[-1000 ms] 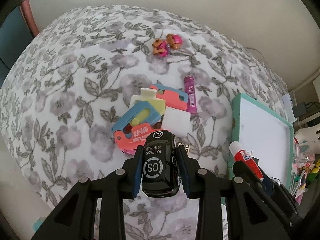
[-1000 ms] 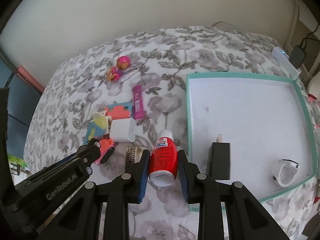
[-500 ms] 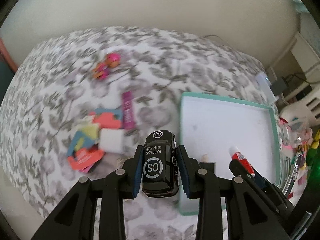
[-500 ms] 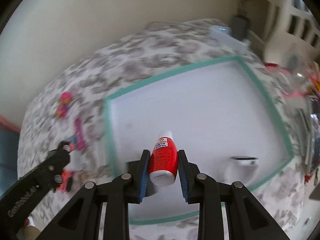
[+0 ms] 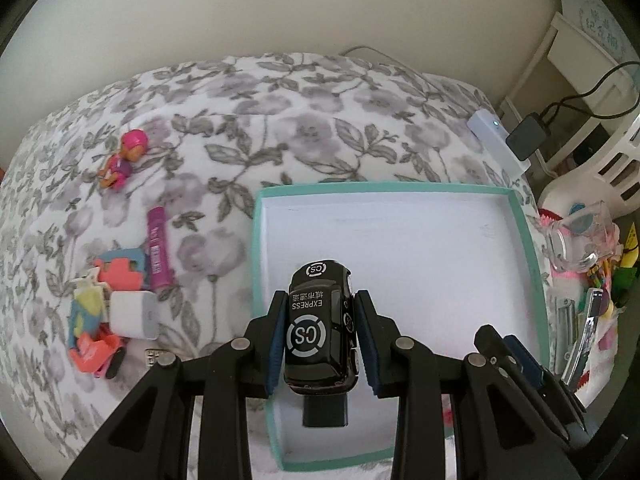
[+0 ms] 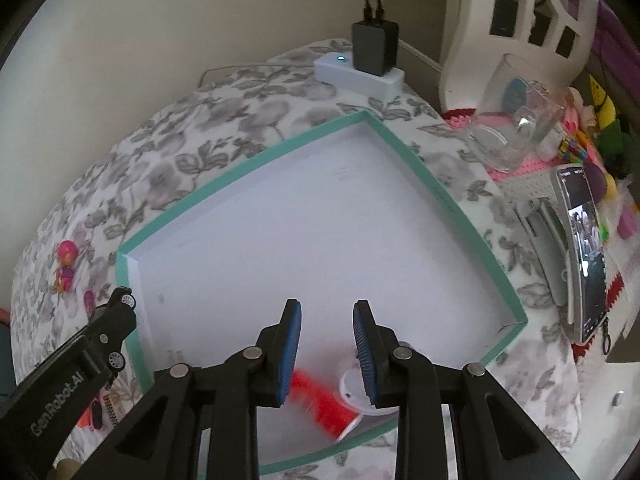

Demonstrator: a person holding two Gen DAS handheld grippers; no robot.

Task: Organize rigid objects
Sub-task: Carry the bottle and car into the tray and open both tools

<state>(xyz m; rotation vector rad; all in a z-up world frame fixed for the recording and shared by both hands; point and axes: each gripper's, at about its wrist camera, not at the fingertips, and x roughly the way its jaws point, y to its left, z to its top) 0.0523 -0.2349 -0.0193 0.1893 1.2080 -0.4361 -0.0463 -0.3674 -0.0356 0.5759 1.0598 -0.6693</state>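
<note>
My left gripper (image 5: 320, 336) is shut on a black toy car (image 5: 318, 332) and holds it over the near left part of the teal-rimmed white tray (image 5: 400, 189). A black charger block (image 5: 325, 411) lies in the tray under the car. My right gripper (image 6: 326, 350) is open and empty above the tray (image 6: 256, 168). A red glue bottle (image 6: 320, 404), blurred, lies in the tray below its fingers, beside a white ring-shaped object (image 6: 352, 394). The left gripper with the car's wheels (image 6: 120, 328) shows at the left of the right wrist view.
On the floral cloth left of the tray lie a pink doll (image 5: 122, 160), a purple tube (image 5: 158, 248), a white block (image 5: 134, 314) and coloured flat pieces (image 5: 96, 320). A power strip with charger (image 6: 360, 68), a glass (image 6: 516, 136) and a phone (image 6: 584, 252) stand right of the tray.
Both grippers moved right over the tray. My right gripper opened and let go of the red glue bottle, which dropped into the tray. The left still holds the car.
</note>
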